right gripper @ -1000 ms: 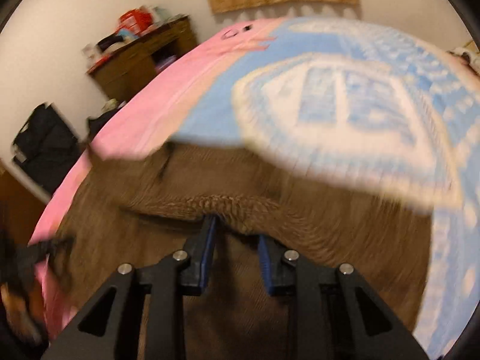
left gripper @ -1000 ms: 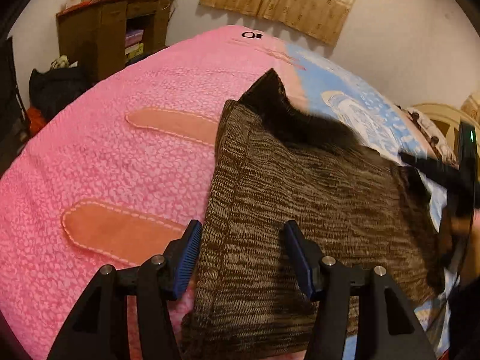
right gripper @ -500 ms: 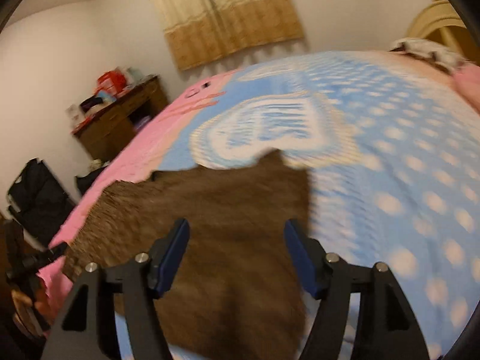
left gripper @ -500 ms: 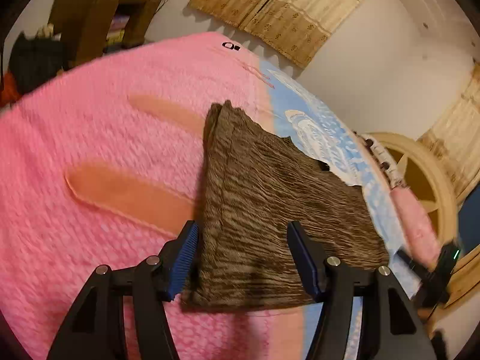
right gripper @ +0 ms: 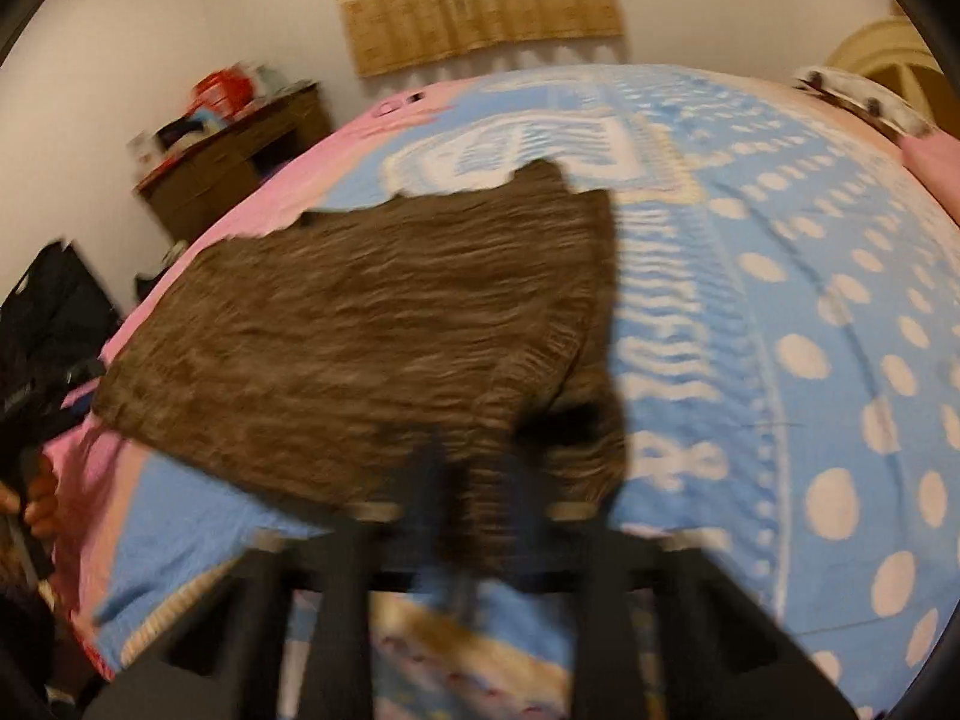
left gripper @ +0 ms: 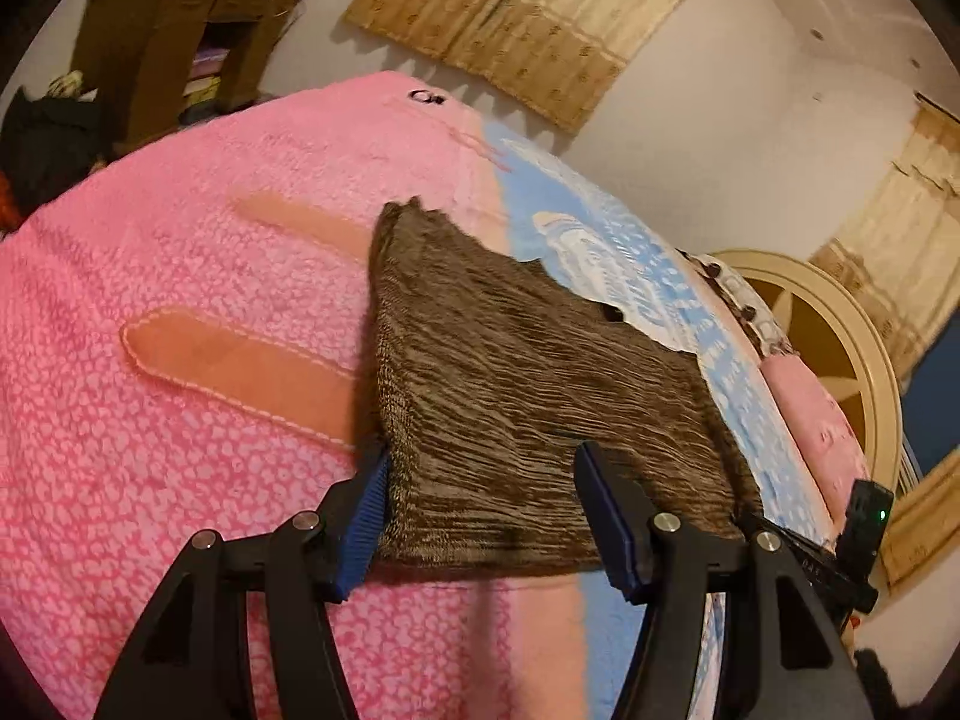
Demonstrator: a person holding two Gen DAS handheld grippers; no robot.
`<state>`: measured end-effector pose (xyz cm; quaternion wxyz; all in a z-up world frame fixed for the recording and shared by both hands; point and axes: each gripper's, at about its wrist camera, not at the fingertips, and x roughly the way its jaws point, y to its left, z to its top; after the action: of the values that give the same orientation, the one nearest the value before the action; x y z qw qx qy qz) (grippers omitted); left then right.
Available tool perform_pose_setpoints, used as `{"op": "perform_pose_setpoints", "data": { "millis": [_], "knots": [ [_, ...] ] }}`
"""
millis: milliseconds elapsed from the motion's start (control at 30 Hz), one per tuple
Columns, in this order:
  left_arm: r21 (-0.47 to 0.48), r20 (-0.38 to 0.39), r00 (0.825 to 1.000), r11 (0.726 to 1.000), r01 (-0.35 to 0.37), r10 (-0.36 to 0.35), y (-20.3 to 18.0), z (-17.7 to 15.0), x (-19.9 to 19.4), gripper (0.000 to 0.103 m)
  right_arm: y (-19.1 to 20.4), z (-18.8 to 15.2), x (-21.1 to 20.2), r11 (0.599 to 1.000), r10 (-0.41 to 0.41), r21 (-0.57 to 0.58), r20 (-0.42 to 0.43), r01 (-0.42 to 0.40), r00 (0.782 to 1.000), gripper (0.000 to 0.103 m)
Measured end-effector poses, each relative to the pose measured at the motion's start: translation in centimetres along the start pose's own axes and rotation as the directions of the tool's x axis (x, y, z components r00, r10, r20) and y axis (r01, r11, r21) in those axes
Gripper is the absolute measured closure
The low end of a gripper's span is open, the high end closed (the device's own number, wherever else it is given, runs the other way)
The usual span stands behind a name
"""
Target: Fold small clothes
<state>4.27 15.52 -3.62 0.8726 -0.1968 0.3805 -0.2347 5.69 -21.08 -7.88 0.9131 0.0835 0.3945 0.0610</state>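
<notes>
The left gripper (left gripper: 480, 516) stood with its blue-padded jaws apart, straddling the near hem of the brown marled knitted garment (left gripper: 510, 378) without pressing on it. From these tongs the garment lay directly ahead, running toward the upper centre of the left wrist view, its long axis roughly along the line of the fingers.

The right gripper (right gripper: 474, 480), blurred at the lower centre of the right wrist view, had just been closing. Its jaws stood together at the garment's near right corner, where a dark bunched fold rose, apparently pinched on the knit. Judged from this, the right hand was the nearer to the corner that the coming fold would carry across.

The garment lay flat across the seam of a bed cover, half pink towelling (left gripper: 180, 312), half blue fabric with white dots (right gripper: 810, 330).

Beyond stood a brown wooden cabinet (left gripper: 180, 48) at upper left, straw-coloured curtains (left gripper: 528, 18) and a cream headboard (left gripper: 840, 348) at right.
</notes>
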Motion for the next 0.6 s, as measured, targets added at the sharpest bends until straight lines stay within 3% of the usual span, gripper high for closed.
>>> {"op": "perform_pose_setpoints", "data": {
  "millis": [100,200,367,400,433,500,600],
  "knots": [
    [0.037,0.013,1.0,0.999,0.004,-0.004,-0.4,0.0,-0.2,0.041,-0.5,-0.4,-0.4,0.999,0.047,0.024,0.008,-0.047,0.999,0.09],
    [0.053,-0.013,1.0,0.998,-0.022,0.022,-0.4,-0.2,0.8,0.041,-1.2,-0.7,-0.7,0.999,0.035,0.04,0.019,-0.036,0.999,0.088],
    [0.02,-0.025,0.999,0.999,0.034,-0.034,0.0,-1.1,1.4,0.041,-1.8,-1.1,0.0,0.995,0.056,0.08,0.005,-0.057,0.998,0.077],
    [0.025,-0.027,0.999,0.999,0.037,-0.037,-0.1,-1.3,1.4,0.042,-1.7,-1.1,0.1,0.994,0.073,0.078,0.011,-0.073,0.997,0.07],
    [0.032,-0.034,0.999,0.999,0.033,-0.032,-0.1,-1.4,1.5,0.045,-1.7,-1.1,0.0,0.993,0.084,0.078,0.013,-0.085,0.996,0.063],
    [0.053,-0.058,0.998,0.999,0.012,-0.009,0.0,-1.8,1.9,0.06,-1.4,-1.0,0.0,0.994,0.086,0.068,0.007,-0.086,0.996,0.06],
    [0.035,-0.069,0.997,0.999,0.04,-0.038,0.4,-1.9,1.6,0.06,-1.5,-1.1,-0.2,0.993,0.094,0.071,0.002,-0.094,0.996,0.061]
  ]
}}
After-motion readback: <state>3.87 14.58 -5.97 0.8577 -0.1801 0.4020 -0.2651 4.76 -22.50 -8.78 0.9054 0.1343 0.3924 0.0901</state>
